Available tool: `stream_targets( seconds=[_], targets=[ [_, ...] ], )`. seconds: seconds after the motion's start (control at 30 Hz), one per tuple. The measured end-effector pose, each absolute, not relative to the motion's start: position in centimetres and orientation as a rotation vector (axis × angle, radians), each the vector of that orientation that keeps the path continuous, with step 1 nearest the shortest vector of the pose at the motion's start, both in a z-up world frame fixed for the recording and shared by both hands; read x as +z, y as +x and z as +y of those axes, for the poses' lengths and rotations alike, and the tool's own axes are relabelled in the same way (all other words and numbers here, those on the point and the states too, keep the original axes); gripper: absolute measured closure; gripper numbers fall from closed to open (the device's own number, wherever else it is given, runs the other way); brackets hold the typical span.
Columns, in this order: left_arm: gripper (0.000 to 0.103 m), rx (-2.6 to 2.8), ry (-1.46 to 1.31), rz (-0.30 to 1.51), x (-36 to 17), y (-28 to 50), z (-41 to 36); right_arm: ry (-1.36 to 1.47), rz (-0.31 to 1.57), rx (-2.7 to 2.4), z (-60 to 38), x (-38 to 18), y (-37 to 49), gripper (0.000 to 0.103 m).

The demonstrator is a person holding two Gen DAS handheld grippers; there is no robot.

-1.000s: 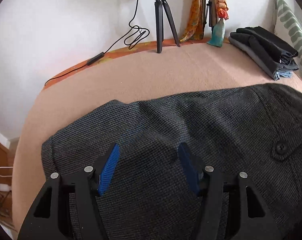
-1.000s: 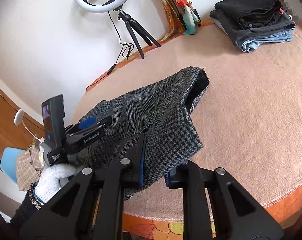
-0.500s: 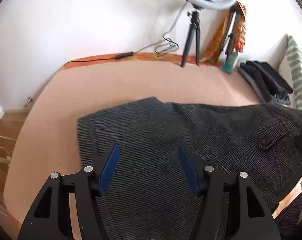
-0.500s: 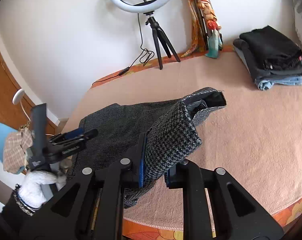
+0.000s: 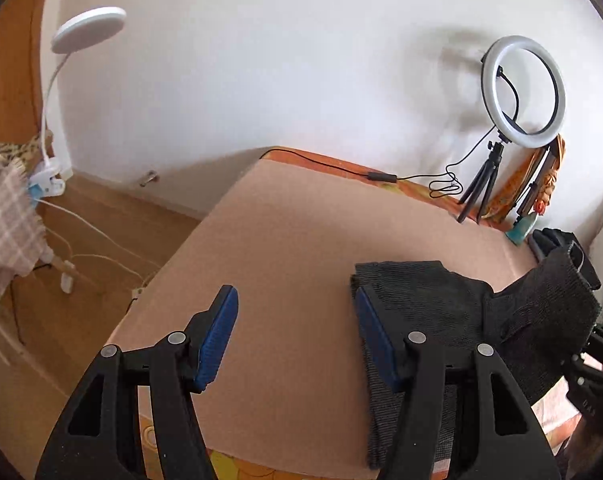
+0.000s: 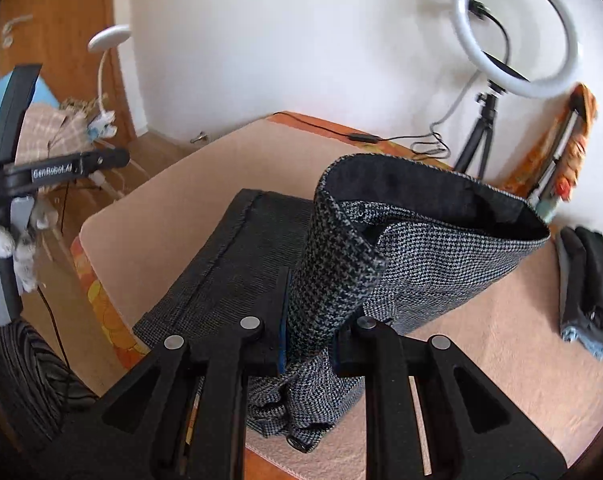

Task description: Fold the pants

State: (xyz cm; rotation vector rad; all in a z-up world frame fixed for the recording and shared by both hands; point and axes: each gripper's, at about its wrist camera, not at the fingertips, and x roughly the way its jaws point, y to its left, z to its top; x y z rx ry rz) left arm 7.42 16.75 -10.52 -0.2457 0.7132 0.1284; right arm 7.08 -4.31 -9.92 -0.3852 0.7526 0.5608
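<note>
We are pinching the soft, limp pants (image 6: 441,240) by a thick hem in the right hand-held gripper (image 6: 309,336); the left hand-held gripper (image 5: 295,332) is hovering spread, empty

A home bedroom: a bed (image 5: 301,240) under a peach blanket, a wooden door (image 6: 61,20), a clip lamp (image 5: 87,28), and folded clothes (image 6: 589,280) stacked far right.

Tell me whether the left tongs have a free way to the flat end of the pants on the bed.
Probably yes. The left tongs are open and hold nothing, and the flat edge of the pants lies just beside their right finger with only bare blanket around. The right tongs hold the other end up, well aside.
</note>
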Motion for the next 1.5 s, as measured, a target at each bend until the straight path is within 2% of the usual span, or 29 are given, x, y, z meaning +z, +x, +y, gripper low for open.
stream_targets(
  seconds=[0.23,0.47,0.57,0.73,0.8,0.93,1.17,1.4,1.43,1.5],
  targets=[
    [0.042,0.145,-0.288,0.723,-11.3,5.8,18.5,-0.616,0.781,0.677,2.8,-14.3,5.5,0.087],
    [0.042,0.141,-0.3,0.719,-11.3,5.0,18.6,-0.687,0.826,0.802,4.7,-16.8,4.5,0.087],
    [0.042,0.125,-0.291,0.723,-11.4,5.1,17.9,-0.674,0.849,0.855,4.2,-17.0,4.1,0.083],
    [0.043,0.072,-0.279,0.733,-11.7,4.9,16.2,-0.429,0.885,0.948,0.0,-14.1,5.2,0.075],
    [0.043,0.045,-0.266,0.739,-11.9,4.8,15.2,-0.318,0.878,0.953,-2.4,-12.8,6.0,0.066],
    [0.042,-0.027,-0.215,0.748,-12.1,4.7,12.3,-0.128,0.879,0.818,-8.0,-11.9,10.0,0.061],
    [0.042,-0.148,-0.117,0.841,-14.6,5.9,6.9,0.167,1.036,0.573,-14.8,-16.8,19.6,0.056],
    [0.042,-0.159,-0.08,0.942,-17.5,6.2,6.0,0.321,1.144,0.601,-14.1,-21.4,24.4,0.056],
    [0.042,-0.16,-0.085,0.954,-17.8,6.2,6.1,0.319,1.14,0.609,-13.6,-21.5,24.7,0.058],
    [0.042,-0.165,-0.088,0.969,-18.2,6.1,6.2,0.32,1.141,0.637,-12.7,-21.6,25.3,0.095]
  ],
)
